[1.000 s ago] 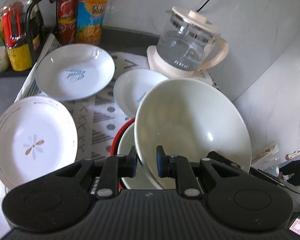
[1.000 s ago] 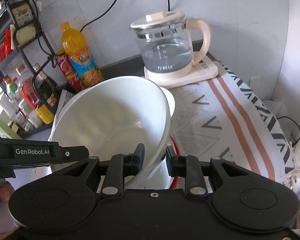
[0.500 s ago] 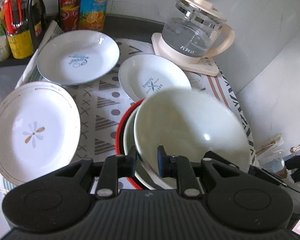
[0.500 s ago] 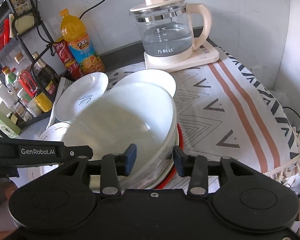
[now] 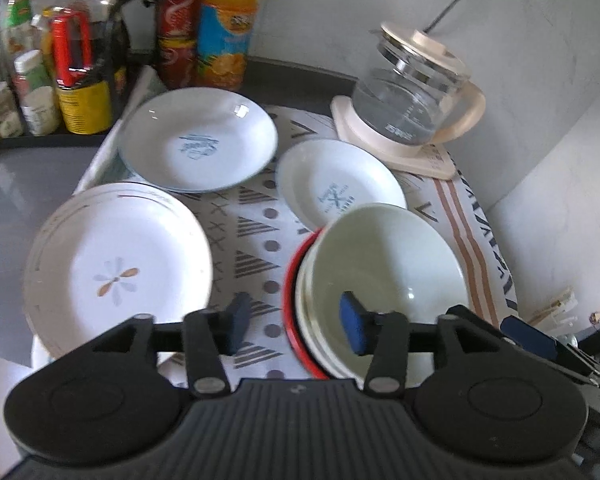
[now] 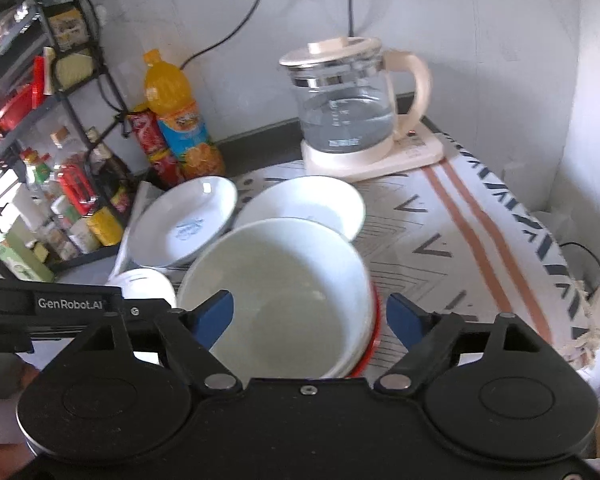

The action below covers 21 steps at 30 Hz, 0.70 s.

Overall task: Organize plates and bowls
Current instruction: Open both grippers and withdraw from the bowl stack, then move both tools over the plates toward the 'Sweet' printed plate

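Observation:
A cream bowl [image 5: 384, 276] sits upright, nested on other pale bowls inside a red-rimmed bowl [image 5: 289, 300] on the patterned cloth. My left gripper [image 5: 294, 328] is open and straddles the stack's near-left rim, one pad inside the bowl and one outside. In the right wrist view the same cream bowl [image 6: 276, 296] lies between the spread fingers of my open right gripper [image 6: 310, 318], which holds nothing. A flower-patterned plate [image 5: 116, 264], a blue-logo plate [image 5: 198, 144] and a smaller white plate [image 5: 336, 184] lie separately around the stack.
A glass kettle [image 5: 412, 92] on its cream base stands at the back right by the wall. Bottles and cans [image 5: 220, 24] and a black rack of jars [image 6: 60, 160] crowd the back left. The cloth [image 6: 480, 248] hangs over the right table edge.
The tilted cream bowl came down level into the stack. Both grippers, which were shut on its rim, have let go and spread wide open.

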### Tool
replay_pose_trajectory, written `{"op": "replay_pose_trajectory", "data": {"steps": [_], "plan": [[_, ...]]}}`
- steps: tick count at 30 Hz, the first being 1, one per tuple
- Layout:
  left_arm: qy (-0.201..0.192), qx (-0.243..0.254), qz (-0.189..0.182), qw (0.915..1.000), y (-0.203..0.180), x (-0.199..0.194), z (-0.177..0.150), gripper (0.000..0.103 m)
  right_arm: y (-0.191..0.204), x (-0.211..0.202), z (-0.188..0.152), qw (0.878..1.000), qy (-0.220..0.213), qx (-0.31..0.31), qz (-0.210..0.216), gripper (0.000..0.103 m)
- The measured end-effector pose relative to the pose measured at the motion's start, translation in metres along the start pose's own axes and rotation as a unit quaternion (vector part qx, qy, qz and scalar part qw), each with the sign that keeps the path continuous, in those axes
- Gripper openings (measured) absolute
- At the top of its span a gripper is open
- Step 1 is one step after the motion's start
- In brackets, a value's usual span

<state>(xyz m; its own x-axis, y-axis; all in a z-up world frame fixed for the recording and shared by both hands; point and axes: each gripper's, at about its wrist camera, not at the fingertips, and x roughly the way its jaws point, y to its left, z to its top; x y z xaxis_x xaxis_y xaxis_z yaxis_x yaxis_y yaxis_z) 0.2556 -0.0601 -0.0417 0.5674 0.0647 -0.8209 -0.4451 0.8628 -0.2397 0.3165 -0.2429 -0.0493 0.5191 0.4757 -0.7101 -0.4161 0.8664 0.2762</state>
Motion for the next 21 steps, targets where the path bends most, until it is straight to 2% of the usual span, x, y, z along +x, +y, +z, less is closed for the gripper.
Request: {"op": "replay_pose_trajectory", "data": {"steps": [2,9,14,18,21], "plan": [[-0.011,-0.006,0.007,0.9999,0.007,-0.006,-0.003,0.06,0.006,0.0,-0.002,1.0,0.002,0.0,0.012,0.089],[-0.026,-0.022,0.036,0.9988,0.038,-0.027,-0.012,0.081,0.034,-0.002,-0.008,0.999,-0.006,-0.034,0.015,0.091],[-0.022,-0.044,0.058,0.9971,0.062,-0.041,-0.017,0.082,0.057,-0.003,-0.01,0.997,-0.014,-0.075,0.003,0.092],[-0.026,-0.055,0.074,0.9954,0.078,-0.053,-0.019,0.083,0.071,-0.003,-0.009,0.996,-0.006,-0.085,0.028,0.092],[-0.029,-0.063,0.088,0.9937,0.088,-0.059,-0.019,0.087,0.083,0.0,-0.008,0.995,0.001,-0.098,0.034,0.092]]}}
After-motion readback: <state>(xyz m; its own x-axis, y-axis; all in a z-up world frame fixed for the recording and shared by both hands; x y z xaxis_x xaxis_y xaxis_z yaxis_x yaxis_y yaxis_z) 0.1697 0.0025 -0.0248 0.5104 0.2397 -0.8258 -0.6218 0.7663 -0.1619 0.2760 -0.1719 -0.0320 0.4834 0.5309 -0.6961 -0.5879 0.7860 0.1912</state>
